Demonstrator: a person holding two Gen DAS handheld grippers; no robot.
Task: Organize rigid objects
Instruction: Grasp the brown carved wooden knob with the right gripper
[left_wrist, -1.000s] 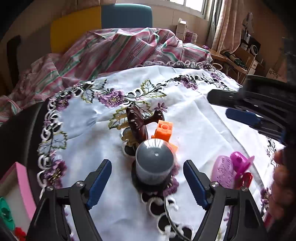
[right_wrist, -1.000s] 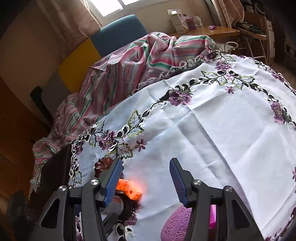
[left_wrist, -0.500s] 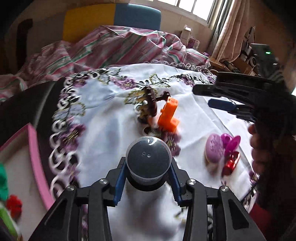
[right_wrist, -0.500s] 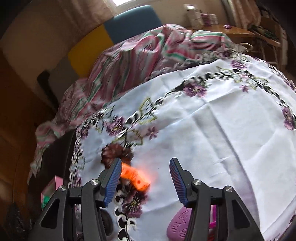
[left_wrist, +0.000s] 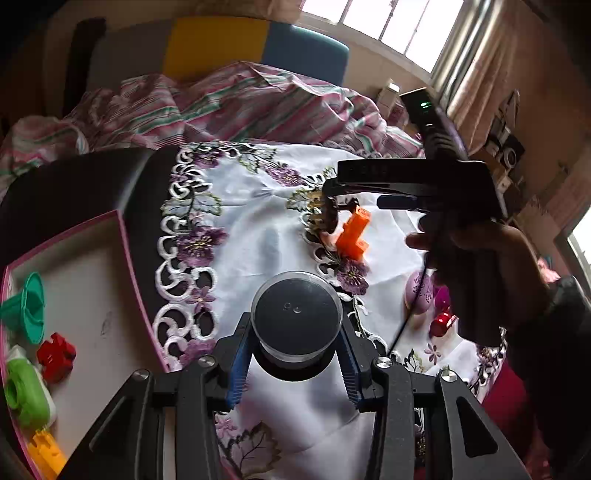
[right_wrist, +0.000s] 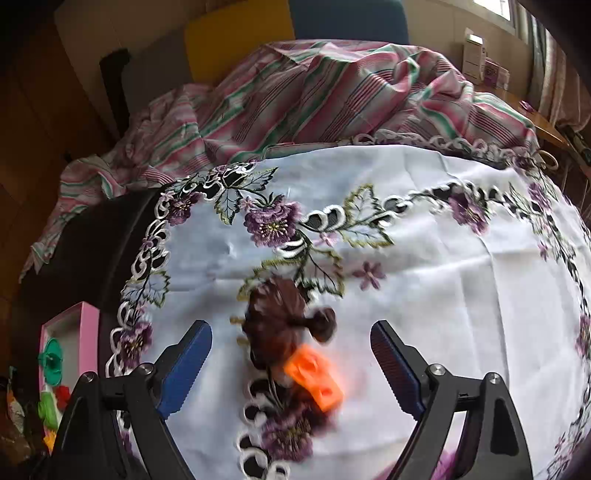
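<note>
My left gripper (left_wrist: 295, 365) is shut on a round dark jar with a clear lid (left_wrist: 295, 317) and holds it above the white embroidered tablecloth (left_wrist: 266, 236). My right gripper (right_wrist: 290, 343) hangs over a brown fan-shaped ornament (right_wrist: 280, 321) and an orange block (right_wrist: 314, 380). Its jaws are opening wide and both objects sit between the pads untouched. In the left wrist view the right gripper (left_wrist: 365, 194) shows from the side, above the ornament (left_wrist: 328, 218) and the block (left_wrist: 352, 232), with a hand on it.
A pink-rimmed tray (left_wrist: 125, 258) at the left holds a green funnel (left_wrist: 29, 306), a red block (left_wrist: 57, 356), a green piece (left_wrist: 26, 391) and a yellow block (left_wrist: 46, 448). A purple egg shape (left_wrist: 419, 291) and a small red piece (left_wrist: 441, 323) lie at the right. Striped cloth (right_wrist: 295, 96) is piled behind.
The left gripper closed on the jar, lifted it off the cloth and carried it left toward the pink tray. The right gripper moved over the ornament and orange block and spread its jaws.
</note>
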